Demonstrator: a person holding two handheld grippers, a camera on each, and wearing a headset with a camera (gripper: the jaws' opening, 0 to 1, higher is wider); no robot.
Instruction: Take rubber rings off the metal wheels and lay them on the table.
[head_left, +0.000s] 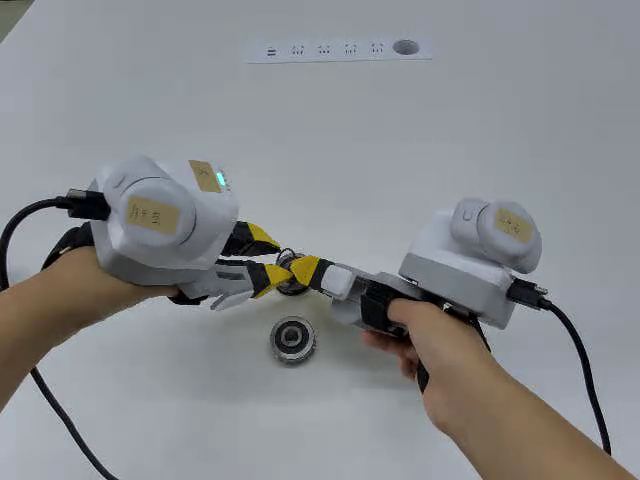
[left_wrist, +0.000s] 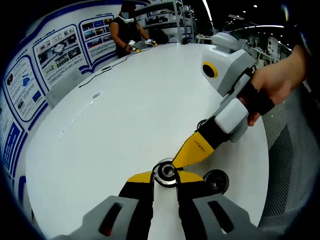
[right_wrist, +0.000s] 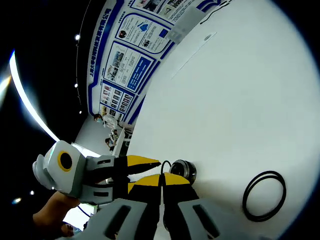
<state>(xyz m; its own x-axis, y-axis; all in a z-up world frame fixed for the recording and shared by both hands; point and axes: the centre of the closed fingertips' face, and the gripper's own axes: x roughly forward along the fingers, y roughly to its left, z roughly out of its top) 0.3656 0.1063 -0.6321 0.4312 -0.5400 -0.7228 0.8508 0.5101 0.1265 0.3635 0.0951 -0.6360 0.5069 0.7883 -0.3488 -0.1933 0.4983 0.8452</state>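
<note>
Over table (head_left: 450, 150), left hand-held gripper (head_left: 276, 260) clamps metal wheel (left_wrist: 165, 173); right hand-held gripper (right_wrist: 161, 177) closed alongside.

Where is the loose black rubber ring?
In the right gripper view the black rubber ring lies flat on the white table, lower right, right of the metal wheel at the jaw tips.

— What's lying about besides the job itself?
— A long white strip (head_left: 340, 48) lies flat near the far edge of the bench (head_left: 500, 150). It has small marks printed on it and a grey round spot at one end.
— And past the bench?
— Blue-bordered poster boards (left_wrist: 60, 55) line the wall along one side. Another person (left_wrist: 127, 25) in a dark top stands at the far end, with metal racks (left_wrist: 170, 15) behind them and light strips (left_wrist: 207, 10) overhead.
</note>
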